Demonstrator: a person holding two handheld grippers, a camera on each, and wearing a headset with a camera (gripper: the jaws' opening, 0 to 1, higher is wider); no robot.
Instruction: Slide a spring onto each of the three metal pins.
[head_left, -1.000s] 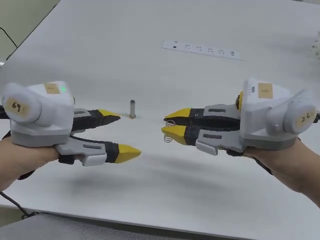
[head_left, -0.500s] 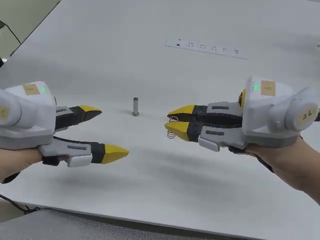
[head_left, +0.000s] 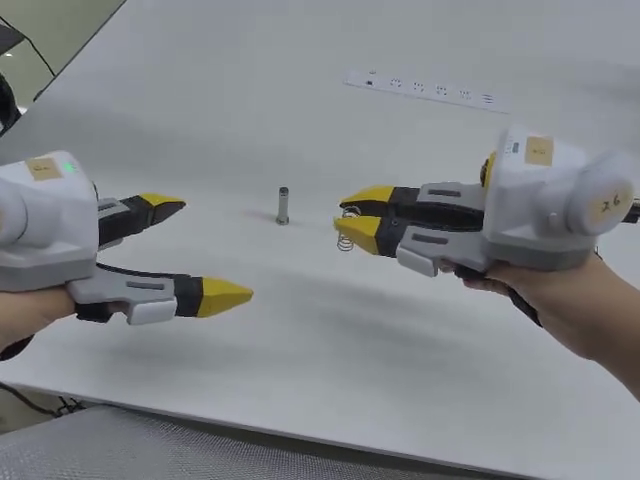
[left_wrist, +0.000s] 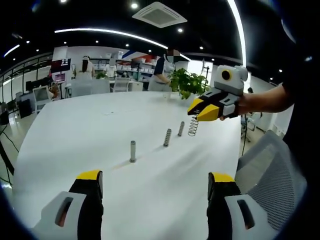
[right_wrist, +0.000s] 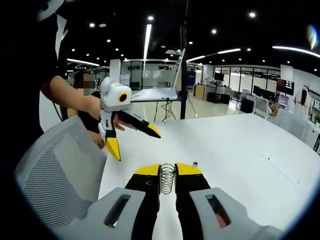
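Left gripper (head_left: 216, 248) withdrawn, right gripper (head_left: 342, 214) pinching upright spring (head_left: 345, 241)

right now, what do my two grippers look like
The left gripper and right gripper match: boxy pale grey bodies with a rounded end, and black jaws with grey inserts and pointed yellow tips. Each has a tan sticker on top. The left shows a green light; the right has 26 handwritten on its end.
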